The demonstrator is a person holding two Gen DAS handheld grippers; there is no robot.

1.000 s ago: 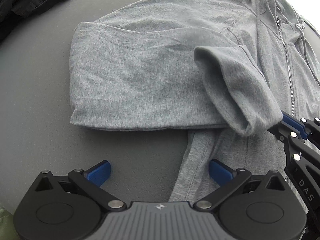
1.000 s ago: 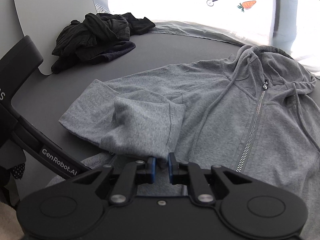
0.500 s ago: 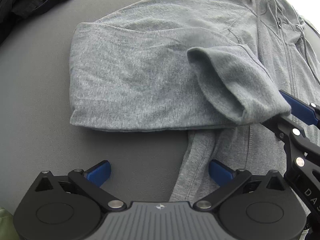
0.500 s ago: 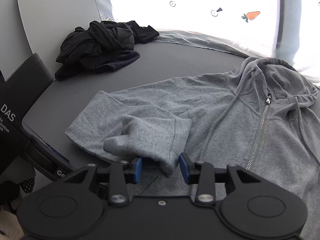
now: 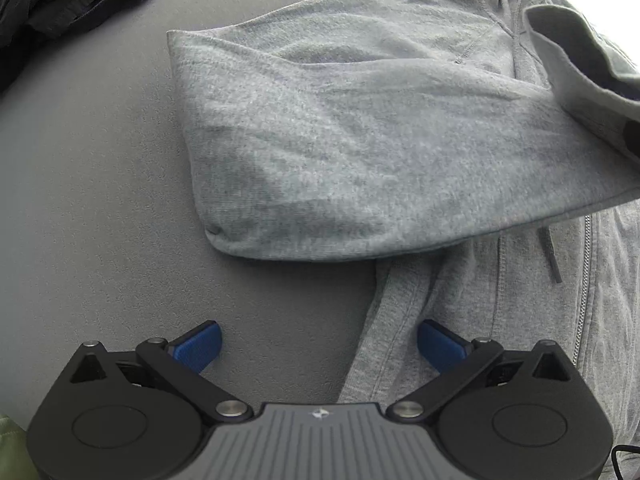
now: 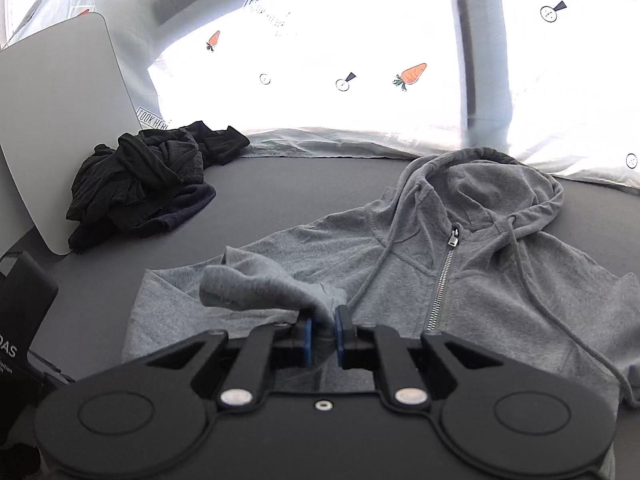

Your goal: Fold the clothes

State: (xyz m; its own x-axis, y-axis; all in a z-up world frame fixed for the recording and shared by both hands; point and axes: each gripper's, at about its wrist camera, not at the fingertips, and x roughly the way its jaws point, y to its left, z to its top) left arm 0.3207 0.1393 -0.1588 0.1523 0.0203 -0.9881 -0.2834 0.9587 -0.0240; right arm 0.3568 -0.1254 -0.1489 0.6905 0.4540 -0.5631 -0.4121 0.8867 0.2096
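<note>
1. Bench (image 6: pixel 304 196): we record a dark grey flat top carrying every item below. Bare room lies on its left side and between the two garments; its far edge meets a white cloth printed with carrots (image 6: pixel 412 74).

2. Hoodie (image 6: pixel 500 280): grey, zipped, lying face up across the right half of the bench, hood toward the far edge, drawcords loose over the chest. We see its sleeve (image 5: pixel 360 152) folded across the body in a broad flat band; the cuff end is raised off the cloth.

3. Dark clothes (image 6: pixel 144 184): a crumpled black and navy heap at the far left of the bench, well apart from the hoodie.

4. Grey board (image 6: pixel 60 120): standing tilted behind the dark heap, closing off the bench's left rear corner.

5. Right gripper (image 6: pixel 322 334): we log its jaws as just having closed; they stand nearly together, pinching the sleeve's cuff fabric between the blue pads, holding it above the hoodie.

6. Left gripper (image 5: pixel 320 346): pointing straight down over the bench, jaws spread wide, holding nothing. The hoodie's side hem runs between them; we cannot tell if the pads touch it.
</note>
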